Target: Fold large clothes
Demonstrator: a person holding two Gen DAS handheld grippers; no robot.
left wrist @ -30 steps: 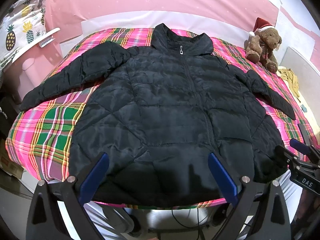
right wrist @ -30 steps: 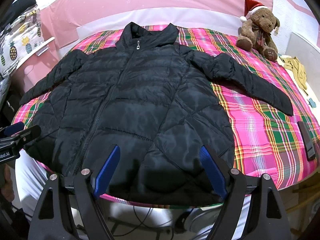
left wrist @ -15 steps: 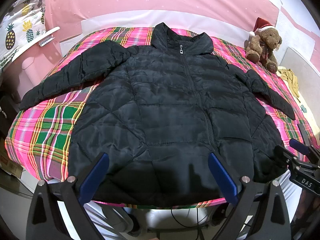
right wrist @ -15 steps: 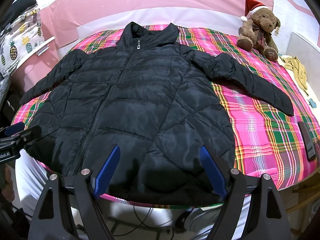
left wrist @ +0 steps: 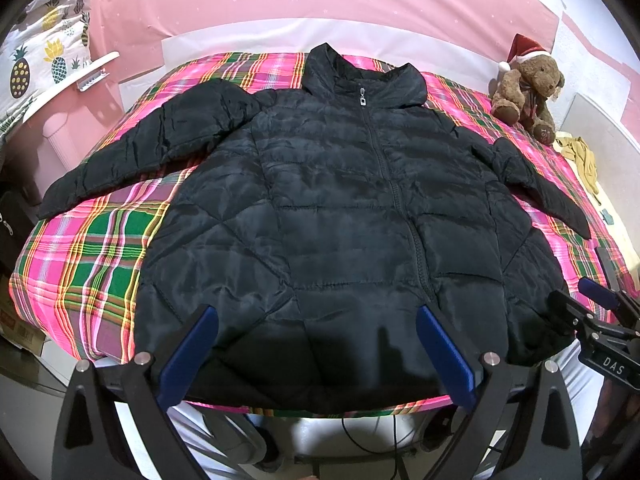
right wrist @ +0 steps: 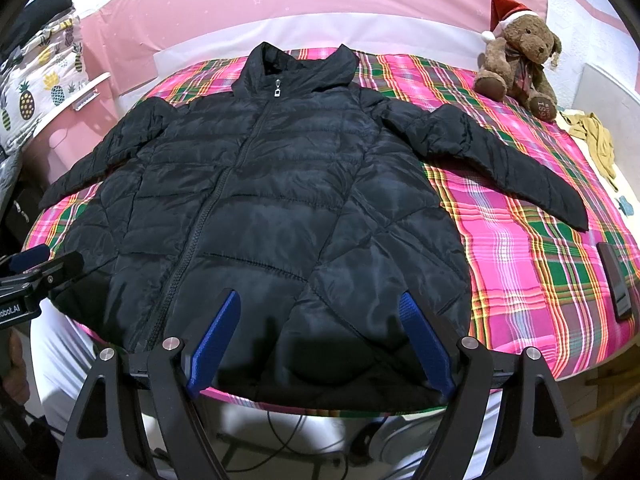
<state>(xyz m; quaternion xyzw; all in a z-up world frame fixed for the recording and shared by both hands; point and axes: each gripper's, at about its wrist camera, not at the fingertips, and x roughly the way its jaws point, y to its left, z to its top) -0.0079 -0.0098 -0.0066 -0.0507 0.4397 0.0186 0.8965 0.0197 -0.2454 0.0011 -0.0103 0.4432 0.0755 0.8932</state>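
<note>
The black jacket (left wrist: 340, 216) lies flat, zipped, on the plaid blanket (left wrist: 92, 256). The left gripper (left wrist: 316, 344) and right gripper (right wrist: 320, 332) gape empty at its near hem (partly hidden in shadow).

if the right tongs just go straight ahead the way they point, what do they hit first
Most likely the black jacket: the open right tongs frame its bottom hem just ahead, with nothing between. Depth is hard to judge, but the hem looks closest, before the plaid bedcover.
</note>
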